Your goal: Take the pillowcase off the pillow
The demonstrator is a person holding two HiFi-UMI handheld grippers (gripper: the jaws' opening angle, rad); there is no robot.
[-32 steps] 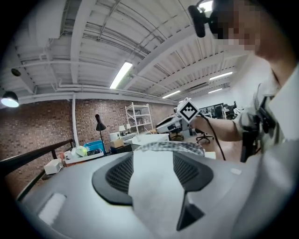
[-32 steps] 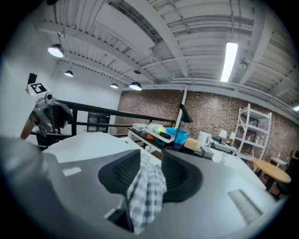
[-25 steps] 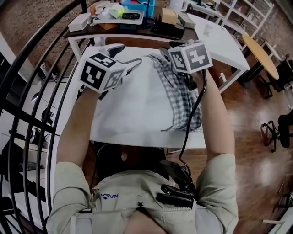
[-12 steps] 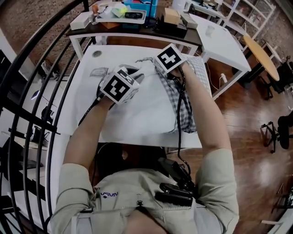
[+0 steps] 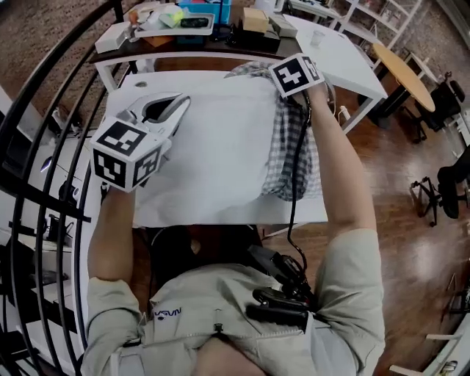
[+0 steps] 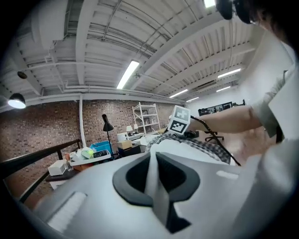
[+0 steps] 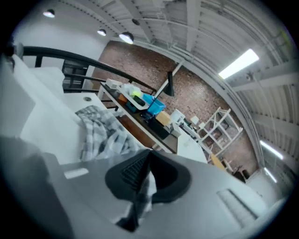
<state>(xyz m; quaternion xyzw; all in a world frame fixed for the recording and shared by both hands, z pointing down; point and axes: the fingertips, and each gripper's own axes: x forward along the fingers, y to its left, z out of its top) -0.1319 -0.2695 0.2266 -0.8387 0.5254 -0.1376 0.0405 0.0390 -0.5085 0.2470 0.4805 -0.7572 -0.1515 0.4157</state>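
The white pillow (image 5: pixel 213 154) lies across the white table (image 5: pixel 125 81). The checked pillowcase (image 5: pixel 290 147) is bunched along the pillow's right side. My left gripper (image 5: pixel 165 110) is at the pillow's far left corner. Its jaws are closing, and in the left gripper view the left gripper (image 6: pixel 156 179) pinches a strip of white pillow fabric. My right gripper (image 7: pixel 145 182) is shut on a fold of the checked pillowcase (image 7: pixel 100 128). Its marker cube (image 5: pixel 296 73) shows at the pillow's far right and hides the jaws in the head view.
A dark table (image 5: pixel 220 37) with a blue box (image 5: pixel 202 9) and clutter stands behind. A white table (image 5: pixel 330 51) and a round wooden table (image 5: pixel 400 73) are at the right. A black railing (image 5: pixel 44 95) curves along the left. An office chair (image 5: pixel 448 191) stands on the wooden floor.
The grippers, close together at the pillow's far edge half a second ago, have pulled apart, left going left and right going far right. More bare white pillow now shows.
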